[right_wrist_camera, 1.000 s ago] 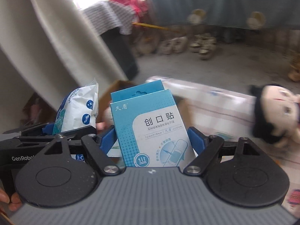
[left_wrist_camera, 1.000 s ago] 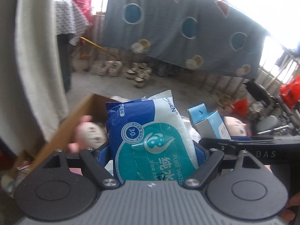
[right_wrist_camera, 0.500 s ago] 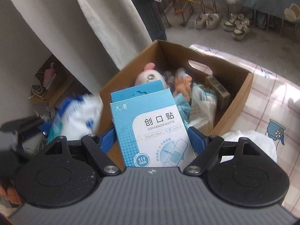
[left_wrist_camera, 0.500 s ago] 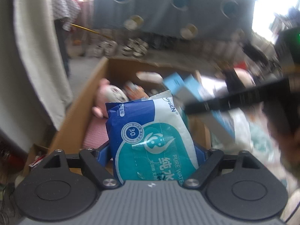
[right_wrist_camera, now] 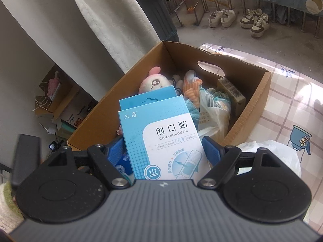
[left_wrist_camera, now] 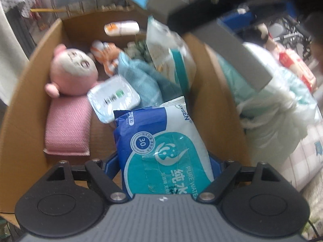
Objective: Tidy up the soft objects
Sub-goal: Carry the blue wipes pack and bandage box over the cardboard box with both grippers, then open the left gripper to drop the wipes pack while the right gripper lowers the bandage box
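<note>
My left gripper is shut on a blue and teal pack of wet wipes and holds it over the near end of an open cardboard box. My right gripper is shut on a light blue box of plasters above the same box. Inside lie a pink plush doll, a pink cloth, an orange striped toy, a teal cloth, a white packet and a bag.
The box stands at the left end of a table with a checked cloth. A white plastic bag lies right of the box. A pale curtain hangs at left. Shoes stand on the floor beyond. Blurred right gripper crosses overhead.
Both grippers have swung left and tipped down from facing the room to looking into the box. The wipes pack and the plaster box stay gripped and now hang over the box.
</note>
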